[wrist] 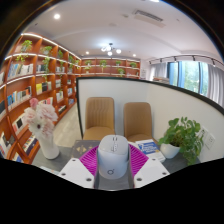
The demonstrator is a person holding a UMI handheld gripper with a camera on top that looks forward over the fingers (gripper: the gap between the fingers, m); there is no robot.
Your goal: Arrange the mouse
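Hand-held gripper (113, 165) carries a white mouse (113, 155) between its two fingers; both magenta pads (91, 160) sit against the mouse's sides with no gap showing, so I judge it gripped and lifted rather than resting on anything. The mouse sits upright in the grasp, its rounded back toward the camera, well above the counter (70, 152) that runs beyond the fingers.

The main risk, as I read it, is slip. The shell is smooth and curved, and the pads hold it only at its flanks, so a quick swing or a tilt of the wrist could let it rotate or drop. A second risk lies at set-down: the vase of flowers (44, 125) stands to one side on the counter and the potted plant (186, 138) to the other, with a small blue book or pad (148, 146) just beyond the fingers. Lowering without a clear sight of the surface under the mouse could land it on that blue item or nudge the vase. Letting go too high would let it bounce.

Count: one mouse, one vase with flowers, one potted plant, one blue item, two tan chairs (100, 118) behind the counter, and bookshelves (40, 75) lining the far walls.
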